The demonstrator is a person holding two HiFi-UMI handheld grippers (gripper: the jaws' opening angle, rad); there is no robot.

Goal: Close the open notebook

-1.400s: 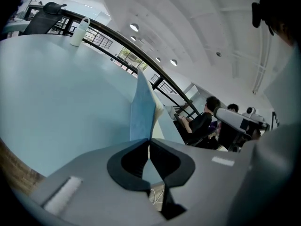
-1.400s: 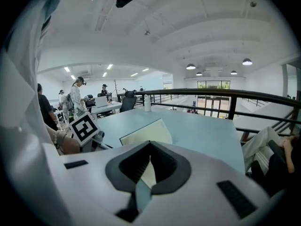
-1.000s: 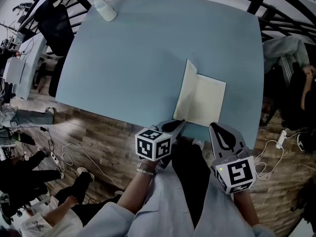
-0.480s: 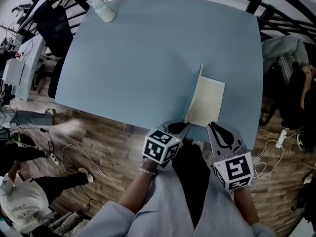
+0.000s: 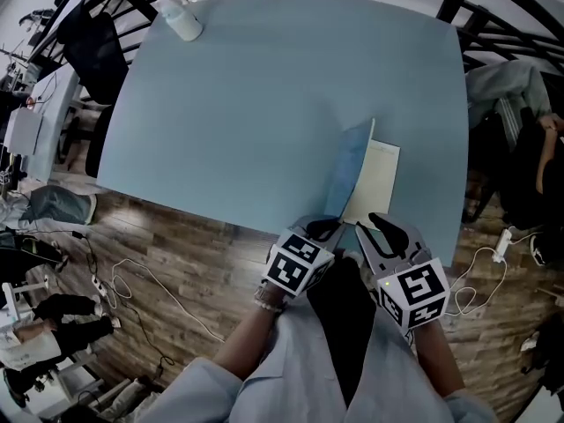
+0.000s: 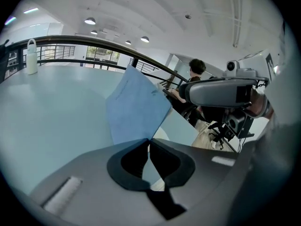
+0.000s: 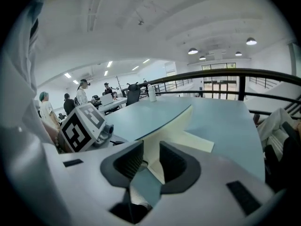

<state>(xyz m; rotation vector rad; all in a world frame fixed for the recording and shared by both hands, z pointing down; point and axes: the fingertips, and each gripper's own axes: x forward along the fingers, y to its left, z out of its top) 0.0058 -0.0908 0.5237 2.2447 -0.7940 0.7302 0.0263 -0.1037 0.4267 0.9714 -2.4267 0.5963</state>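
Notebook [image 5: 377, 181] is lying at the lower right of the table [image 5: 256, 104], its blue cover [image 5: 349, 176] standing half raised. Left gripper [image 6: 149, 142] is pinching the cover's near corner. Right gripper [image 7: 149, 149] jaws, just opening, are standing apart, with the cream page showing between them, ungripped. White bottle [image 5: 182, 18] is sitting upper left, contents indiscernible.

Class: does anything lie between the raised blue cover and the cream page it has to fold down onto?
Nothing lies on the cream page. Only the right gripper, its jaws just opened with the page's near edge between them, sits close to where the blue cover will probably land. The left gripper pinches that cover.
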